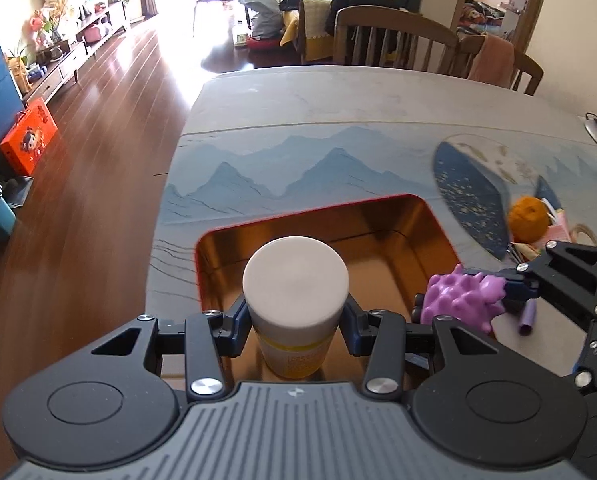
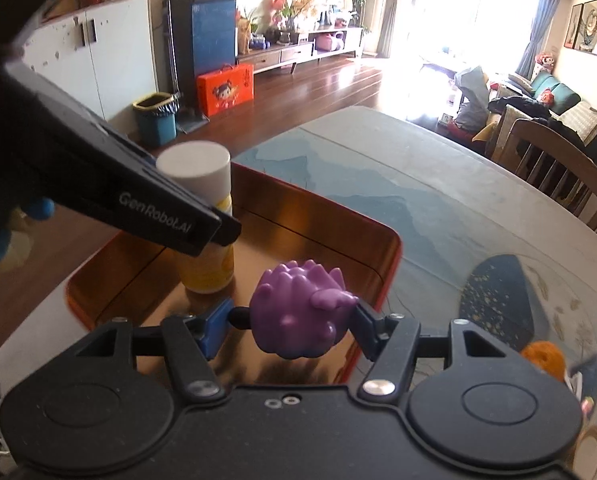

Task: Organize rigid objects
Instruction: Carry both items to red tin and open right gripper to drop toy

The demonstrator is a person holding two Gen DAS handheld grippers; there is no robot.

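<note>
A bottle (image 1: 294,276) with a white cap and yellow label stands upright inside a red tin (image 1: 438,220) with a gold interior, and my left gripper (image 1: 296,320) is shut on its body. Whether its base touches the tin floor I cannot tell. To its right, over the tin's right side, my right gripper (image 1: 464,294) is shut on a purple spiky toy (image 1: 462,296). The right wrist view shows the same toy (image 2: 298,312) pinched between my right gripper's (image 2: 288,320) blue pads above the tin (image 2: 394,248), with the bottle (image 2: 202,168) and my left gripper (image 2: 206,224) at the left.
The tin sits near the front left corner of a table (image 1: 298,120) covered with a blue mountain-print cloth. An orange (image 1: 528,218), a purple pen (image 1: 526,318) and small clutter lie to the right. Wooden chairs (image 1: 394,36) stand at the far edge; a lamp base (image 1: 596,128) is far right.
</note>
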